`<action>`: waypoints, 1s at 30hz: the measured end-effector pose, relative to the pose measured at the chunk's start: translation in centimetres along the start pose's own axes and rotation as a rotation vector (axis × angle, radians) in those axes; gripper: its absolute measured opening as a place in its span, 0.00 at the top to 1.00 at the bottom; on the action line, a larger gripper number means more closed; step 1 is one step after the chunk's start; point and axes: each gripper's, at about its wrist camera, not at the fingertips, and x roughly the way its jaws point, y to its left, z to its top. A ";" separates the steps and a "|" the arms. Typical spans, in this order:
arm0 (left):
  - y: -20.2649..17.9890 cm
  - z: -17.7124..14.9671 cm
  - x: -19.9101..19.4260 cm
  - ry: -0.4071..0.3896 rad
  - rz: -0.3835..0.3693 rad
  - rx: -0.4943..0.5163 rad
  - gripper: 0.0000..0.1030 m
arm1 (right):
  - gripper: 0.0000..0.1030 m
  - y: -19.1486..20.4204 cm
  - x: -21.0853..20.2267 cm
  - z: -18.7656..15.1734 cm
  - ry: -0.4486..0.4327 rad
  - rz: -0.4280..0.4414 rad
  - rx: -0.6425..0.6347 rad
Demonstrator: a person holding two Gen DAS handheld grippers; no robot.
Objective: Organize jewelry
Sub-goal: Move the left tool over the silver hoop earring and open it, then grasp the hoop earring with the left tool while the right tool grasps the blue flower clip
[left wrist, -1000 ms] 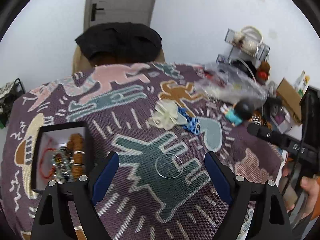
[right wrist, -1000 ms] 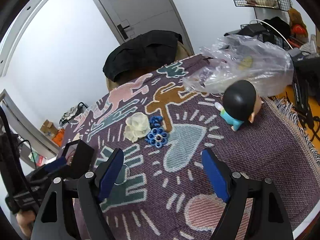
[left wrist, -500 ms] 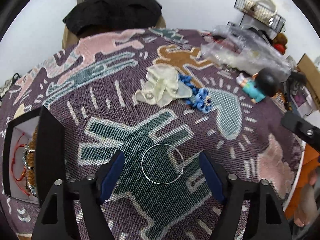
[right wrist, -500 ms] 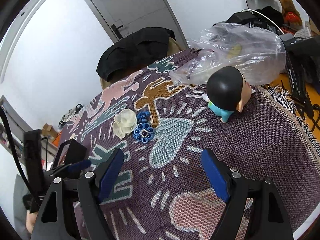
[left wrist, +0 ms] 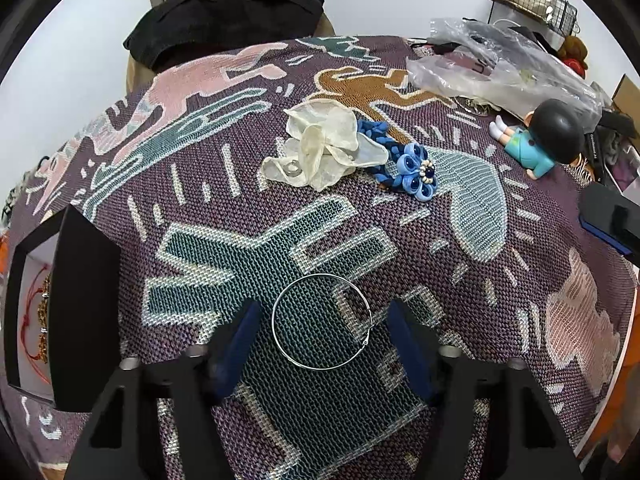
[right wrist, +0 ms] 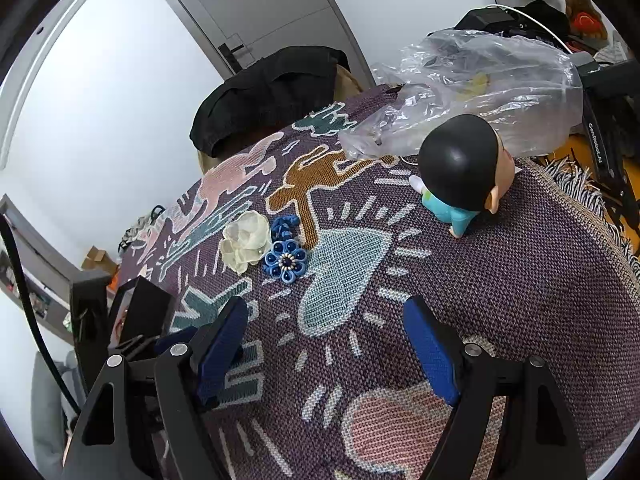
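A thin silver hoop [left wrist: 322, 322] lies flat on the patterned cloth [left wrist: 472, 280]. My left gripper [left wrist: 322, 330] is low over it, one blue pad on each side, jaws closing; a small gap still shows between pads and wire. At the left edge stands an open black jewelry box [left wrist: 36, 312] holding red cord and beads. A cream fabric flower [left wrist: 324, 144] and a blue flower hair tie [left wrist: 416, 170] lie further back. My right gripper [right wrist: 324, 348] hovers open over the cloth with nothing between its fingers. The cream flower [right wrist: 245, 242] and blue flower [right wrist: 285, 261] lie beyond it.
A black-haired figurine in teal [left wrist: 540, 140] lies at the right, also in the right wrist view [right wrist: 460, 176]. Behind it sits a crumpled clear plastic bag [left wrist: 492, 68]. A chair with dark clothing [left wrist: 224, 20] stands beyond the table. The cloth's fringed edge [right wrist: 576, 184] is at right.
My left gripper came down and forward onto the hoop and its jaws narrowed around it. The box slid to the left edge of its view. The right gripper stayed put.
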 end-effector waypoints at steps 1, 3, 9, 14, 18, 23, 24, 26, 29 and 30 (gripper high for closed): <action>0.2 0.1 -0.1 0.004 0.000 -0.008 0.49 | 0.22 0.1 0.2 0.1 0.002 0.000 -0.003; 0.6 0.2 -0.1 0.007 -0.015 -0.016 0.49 | 0.22 0.6 0.8 0.2 0.016 0.000 -0.016; 1.7 0.5 -1.6 -0.036 -0.023 -0.027 0.49 | 0.22 1.9 3.2 0.5 0.064 -0.016 -0.045; 3.6 1.0 -3.9 -0.089 -0.014 -0.057 0.49 | 0.22 3.3 5.3 1.3 0.094 -0.035 -0.084; 5.4 1.2 -5.4 -0.126 -0.005 -0.092 0.49 | 0.29 4.2 7.4 2.1 0.134 -0.058 -0.118; 7.4 1.1 -6.2 -0.152 0.001 -0.128 0.49 | 0.29 5.3 9.4 2.6 0.161 -0.069 -0.149; 7.7 1.0 -6.3 -0.155 0.001 -0.135 0.49 | 0.29 5.4 9.8 2.7 0.164 -0.074 -0.158; 8.2 0.9 -6.4 -0.158 -0.001 -0.146 0.49 | 0.29 5.6 10.8 2.7 0.177 -0.083 -0.172; 8.7 0.8 -6.7 -0.165 -0.009 -0.152 0.49 | 0.66 5.6 11.4 2.8 0.172 -0.116 -0.192; 8.8 0.7 -6.8 -0.169 -0.009 -0.152 0.49 | 0.68 5.4 11.4 2.9 0.188 -0.090 -0.175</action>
